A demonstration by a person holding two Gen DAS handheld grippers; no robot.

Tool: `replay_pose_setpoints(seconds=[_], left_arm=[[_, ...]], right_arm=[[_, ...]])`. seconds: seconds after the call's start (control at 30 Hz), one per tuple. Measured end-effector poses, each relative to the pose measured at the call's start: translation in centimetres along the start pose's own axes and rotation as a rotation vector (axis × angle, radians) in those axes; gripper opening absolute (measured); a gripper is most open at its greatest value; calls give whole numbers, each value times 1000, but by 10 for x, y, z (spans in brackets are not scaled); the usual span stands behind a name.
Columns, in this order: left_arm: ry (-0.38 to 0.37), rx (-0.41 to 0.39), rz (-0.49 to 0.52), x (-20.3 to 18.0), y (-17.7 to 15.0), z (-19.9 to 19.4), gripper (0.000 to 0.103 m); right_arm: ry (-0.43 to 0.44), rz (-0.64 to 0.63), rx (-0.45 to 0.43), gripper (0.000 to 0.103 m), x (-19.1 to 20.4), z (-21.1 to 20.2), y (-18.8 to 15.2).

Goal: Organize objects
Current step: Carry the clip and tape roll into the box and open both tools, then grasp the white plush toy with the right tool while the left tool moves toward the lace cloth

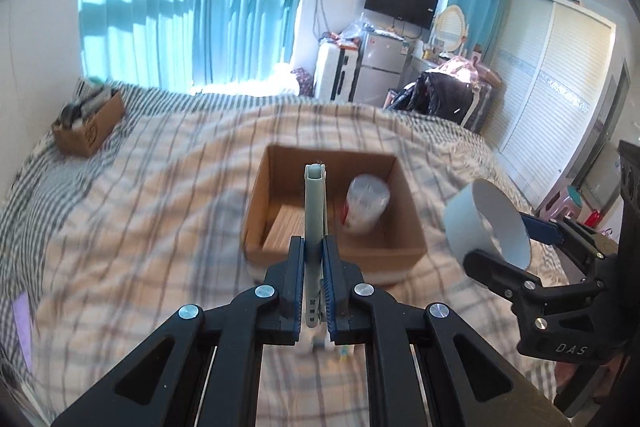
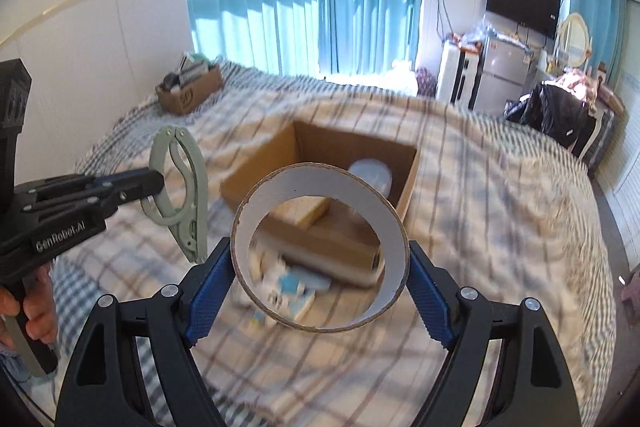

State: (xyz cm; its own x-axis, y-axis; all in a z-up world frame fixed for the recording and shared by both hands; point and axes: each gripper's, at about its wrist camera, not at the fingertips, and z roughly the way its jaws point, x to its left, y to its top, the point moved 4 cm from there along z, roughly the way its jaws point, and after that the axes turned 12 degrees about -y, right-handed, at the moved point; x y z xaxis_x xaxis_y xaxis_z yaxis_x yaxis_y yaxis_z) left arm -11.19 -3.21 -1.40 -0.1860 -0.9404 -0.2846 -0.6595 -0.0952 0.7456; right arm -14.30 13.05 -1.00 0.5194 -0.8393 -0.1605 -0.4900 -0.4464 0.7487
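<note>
My left gripper (image 1: pixel 313 287) is shut on a grey-green plastic clip (image 1: pixel 314 211), held edge-on above the bed just in front of an open cardboard box (image 1: pixel 276 183). The clip also shows in the right wrist view (image 2: pixel 188 195). My right gripper (image 2: pixel 320 291) is shut on a white cardboard tape-roll ring (image 2: pixel 320 251), held in the air before the same box (image 2: pixel 248 179); the ring shows at the right of the left wrist view (image 1: pixel 486 223). A clear lidded plastic jar (image 1: pixel 366 205) stands inside the box.
A striped plaid bedspread (image 1: pixel 140 207) covers the bed. A second cardboard box (image 1: pixel 90 125) with items sits at the far left corner. Small blurred white and blue items (image 2: pixel 288 287) lie on the bed before the box. Wardrobe (image 1: pixel 552 115), fridge and curtains stand beyond.
</note>
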Motion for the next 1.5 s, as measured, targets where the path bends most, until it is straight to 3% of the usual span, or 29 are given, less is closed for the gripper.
replay_pose_setpoints(seconds=[0.2,0.33,0.7,0.83,0.93,1.0,1.03,1.1,1.13,1.17,1.33,1.5], left_arm=[[-15,-14,16,5,40,34,9],[-14,8,24,15,52,64,9],[15,117,-20,55,33,145,9],[18,133,-22,59,27,157,9],[35,129,-16,60,27,156,11],[43,141,-8,58,27,152,15],[50,146,-6,57,27,150,22],[70,136,0,56,28,139,44],[76,123,3,54,29,133,62],[82,97,4,53,29,122,70],[78,59,0,53,30,84,76],[116,20,-2,56,23,48,96]], right_arm=[[-14,1,-19,82,-1,31,38],[-16,-8,7,82,2,63,43],[-9,25,94,82,2,144,18],[-20,43,93,83,-3,151,14],[-47,76,85,92,-11,149,15],[-50,94,82,92,-16,145,17],[-46,105,81,93,-18,142,17],[-49,124,69,93,-23,131,19],[-54,128,62,93,-26,126,19],[-61,130,53,93,-28,118,18],[-99,133,27,94,-38,79,16],[-135,143,-18,103,-47,36,17]])
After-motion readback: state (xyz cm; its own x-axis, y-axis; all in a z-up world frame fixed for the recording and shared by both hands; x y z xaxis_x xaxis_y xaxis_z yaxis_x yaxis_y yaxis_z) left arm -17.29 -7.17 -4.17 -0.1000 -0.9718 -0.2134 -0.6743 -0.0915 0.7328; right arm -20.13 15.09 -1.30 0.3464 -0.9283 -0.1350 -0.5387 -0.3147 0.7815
